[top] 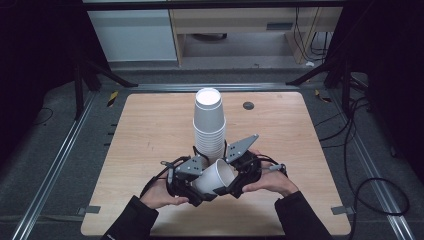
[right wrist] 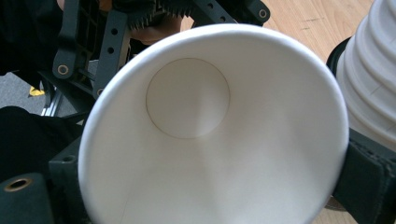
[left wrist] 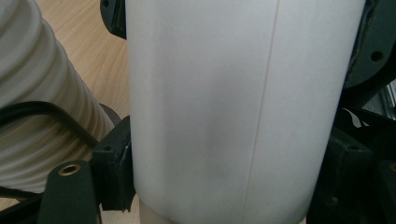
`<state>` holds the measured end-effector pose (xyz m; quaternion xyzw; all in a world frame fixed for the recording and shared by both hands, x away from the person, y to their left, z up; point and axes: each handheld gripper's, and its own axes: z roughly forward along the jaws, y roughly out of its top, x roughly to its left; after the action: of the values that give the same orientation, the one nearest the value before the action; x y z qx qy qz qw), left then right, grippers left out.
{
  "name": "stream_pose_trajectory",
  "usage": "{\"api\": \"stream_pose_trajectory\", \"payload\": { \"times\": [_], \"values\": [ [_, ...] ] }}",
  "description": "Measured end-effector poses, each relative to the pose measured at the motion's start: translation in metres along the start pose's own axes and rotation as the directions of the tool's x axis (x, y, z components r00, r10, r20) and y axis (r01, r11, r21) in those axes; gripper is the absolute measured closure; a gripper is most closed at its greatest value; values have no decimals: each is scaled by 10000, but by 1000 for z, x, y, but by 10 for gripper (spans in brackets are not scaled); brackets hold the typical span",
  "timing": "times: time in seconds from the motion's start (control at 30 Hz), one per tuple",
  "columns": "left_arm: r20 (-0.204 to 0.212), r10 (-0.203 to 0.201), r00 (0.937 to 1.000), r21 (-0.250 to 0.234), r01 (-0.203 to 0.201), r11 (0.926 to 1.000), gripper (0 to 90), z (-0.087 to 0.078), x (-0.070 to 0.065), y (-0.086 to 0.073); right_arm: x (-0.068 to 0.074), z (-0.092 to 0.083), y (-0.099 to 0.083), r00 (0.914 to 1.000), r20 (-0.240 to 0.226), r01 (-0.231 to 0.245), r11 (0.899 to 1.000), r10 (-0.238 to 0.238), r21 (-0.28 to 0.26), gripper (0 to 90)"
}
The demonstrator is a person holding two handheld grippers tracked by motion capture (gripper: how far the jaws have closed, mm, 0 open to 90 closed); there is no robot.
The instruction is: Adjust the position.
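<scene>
A lab-like recording bay: black frame struts (top: 345,75), floor cables (top: 360,150), bare wooden table (top: 150,130).

Single cup (left wrist: 238,107) cut off by left gripper view's edges; stack's (top: 209,127) base hidden behind tongs.

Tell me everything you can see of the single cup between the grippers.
The single cup is plain white, paper by its look, empty, with a rolled rim, round base and side seam. It lies tilted, mouth toward the right hand-held gripper, base toward the left hand-held gripper. Both clamp it, just before the inverted cup stack.
</scene>
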<state>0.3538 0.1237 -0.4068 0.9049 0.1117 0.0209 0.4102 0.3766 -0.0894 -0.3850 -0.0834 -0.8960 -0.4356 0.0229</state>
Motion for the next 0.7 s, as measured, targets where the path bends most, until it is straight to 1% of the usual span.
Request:
{"api": "stream_pose_trajectory", "payload": {
  "times": [0.03,0.07,0.2,0.27,0.3,0.33,0.4,0.43,0.53,0.57,0.7],
  "values": [
    [-94,27,10000,-41,-27,10000,221,0,0,0,0,0,0,10000,-17,-25,10000,25,21,64],
    [-29,-10,10000,-60,10,10000,221,0,0,0,0,0,-1,10000,47,-8,10000,8,-30,60],
    [-69,-45,10000,-200,43,9998,222,-3,1,-1,-1,-3,-2,10000,22,-70,9985,72,-541,48],
    [-99,-181,9998,-332,178,9993,222,-4,3,-3,0,-7,-3,9996,277,-70,9972,90,-746,44],
    [-45,-288,9996,-420,286,9987,222,-5,4,-4,0,-11,-3,9996,233,-115,9958,137,-909,42],
    [-177,-272,9995,-431,265,9987,221,-6,4,-5,0,-14,-4,9995,295,-115,9941,147,-1075,42],
    [-233,-366,9991,-586,352,9977,221,-8,5,-6,0,-20,-6,9987,438,-191,9922,247,-1234,41],
    [-235,-373,9990,-664,357,9972,221,-9,6,-6,0,-25,-8,9980,538,-243,9908,317,-1333,41],
    [-417,-514,9978,-913,474,9947,220,-10,6,-8,-1,-33,-13,9956,727,-464,9862,586,-1588,38],
    [-438,-540,9976,-1016,494,9936,220,-10,6,-9,0,-36,-16,9942,779,-593,9827,739,-1753,38],
    [-543,-604,9967,-1375,525,9891,220,-8,5,-10,1,-42,-27,9901,868,-900,9732,1105,-2117,36]
  ]
}}
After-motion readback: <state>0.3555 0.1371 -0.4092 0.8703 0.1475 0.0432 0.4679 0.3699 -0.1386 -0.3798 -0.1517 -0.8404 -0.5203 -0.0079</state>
